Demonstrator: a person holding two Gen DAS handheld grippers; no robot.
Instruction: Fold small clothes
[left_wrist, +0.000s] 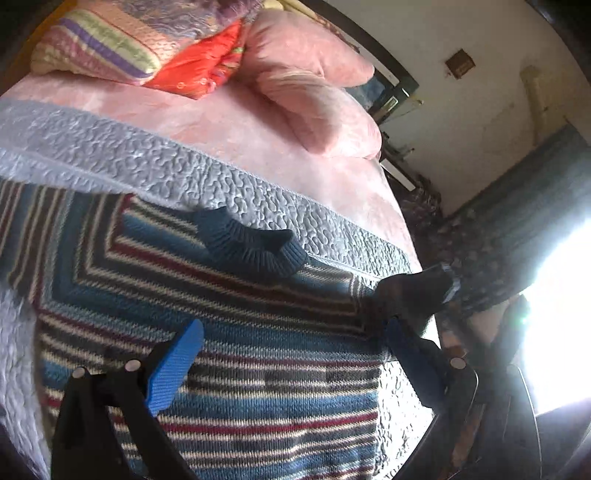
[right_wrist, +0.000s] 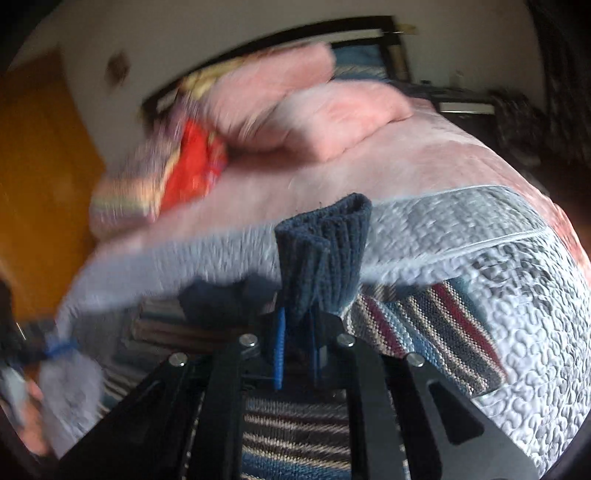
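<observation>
Left wrist view shows the left tool (left_wrist: 291, 358) spread wide over a striped sweater (left_wrist: 229, 332) at lower centre; the right tool (right_wrist: 297, 347) pinches its dark cuff (right_wrist: 323, 254).

A sweater (left_wrist: 229, 332) lies spread on a quilted blanket (left_wrist: 147, 155) across the bed (left_wrist: 229, 122), filling the lower half of the left wrist frame, its collar (left_wrist: 251, 247) toward frame centre. The left gripper (left_wrist: 291, 362) hangs over the sweater at lower centre, fingers set wide apart. Pillows (left_wrist: 317, 92) sit at upper centre, folded bedding (left_wrist: 110, 48) at upper left. In the right wrist frame (much blurred), the right gripper (right_wrist: 295, 354) at lower centre pinches a sleeve cuff (right_wrist: 325, 251), which stands up at centre.
</observation>
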